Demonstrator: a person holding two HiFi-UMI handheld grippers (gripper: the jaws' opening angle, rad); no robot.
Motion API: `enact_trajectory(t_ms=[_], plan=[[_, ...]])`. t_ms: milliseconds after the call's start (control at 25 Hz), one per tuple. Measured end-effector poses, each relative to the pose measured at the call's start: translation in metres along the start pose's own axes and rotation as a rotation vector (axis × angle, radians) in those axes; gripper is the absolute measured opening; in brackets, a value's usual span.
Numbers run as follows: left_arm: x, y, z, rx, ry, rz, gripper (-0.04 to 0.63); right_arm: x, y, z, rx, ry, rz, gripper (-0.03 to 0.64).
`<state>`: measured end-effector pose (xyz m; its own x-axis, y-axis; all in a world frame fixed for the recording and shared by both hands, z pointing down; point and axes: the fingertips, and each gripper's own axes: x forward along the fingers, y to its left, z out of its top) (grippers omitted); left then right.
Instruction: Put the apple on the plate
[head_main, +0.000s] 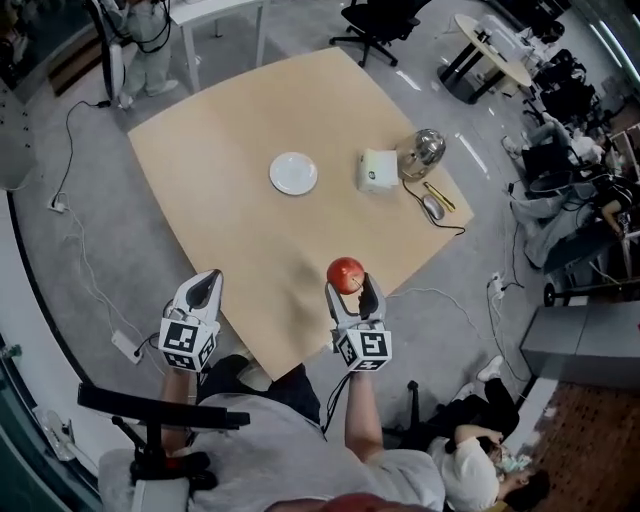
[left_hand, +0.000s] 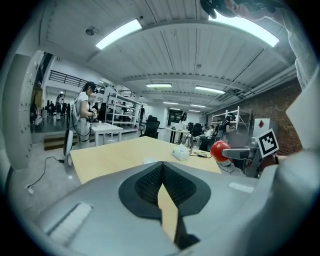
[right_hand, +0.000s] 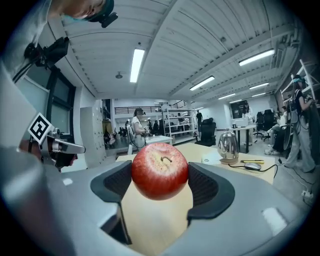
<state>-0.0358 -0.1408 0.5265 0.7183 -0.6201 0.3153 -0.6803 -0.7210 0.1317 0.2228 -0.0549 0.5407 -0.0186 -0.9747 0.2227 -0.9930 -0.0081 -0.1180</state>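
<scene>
I could read no word, brand or number anywhere. The only print I found was black-and-white square patterns, without letters, on the cubes of the left gripper (head_main: 206, 283) and right gripper (head_main: 348, 280).

Bright ceiling strip lighting, fisheye-warped edges

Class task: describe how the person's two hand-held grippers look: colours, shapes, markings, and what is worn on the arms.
Both the left gripper and the right gripper have pale grey, rounded bodies with dark ribbed pads lining the jaws. Each carries a white cube printed with black square markers. The person wears a light grey short-sleeved shirt.
</scene>
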Motion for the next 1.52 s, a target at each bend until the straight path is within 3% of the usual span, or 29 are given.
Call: enact_trajectory(t_ms=[600, 1520], plan=[[0.028, 0.005, -0.038, -0.060, 0.085, 0.097, 0.018, 0.100, -0.018, -0.030, -0.020, 0.039, 0.139, 0.359], [0.015, 0.025, -0.102, -0.164, 0.181, 0.199, 0.019, 0.256, -0.015, -0.067, -0.061, 0.068, 0.247, 0.359]])
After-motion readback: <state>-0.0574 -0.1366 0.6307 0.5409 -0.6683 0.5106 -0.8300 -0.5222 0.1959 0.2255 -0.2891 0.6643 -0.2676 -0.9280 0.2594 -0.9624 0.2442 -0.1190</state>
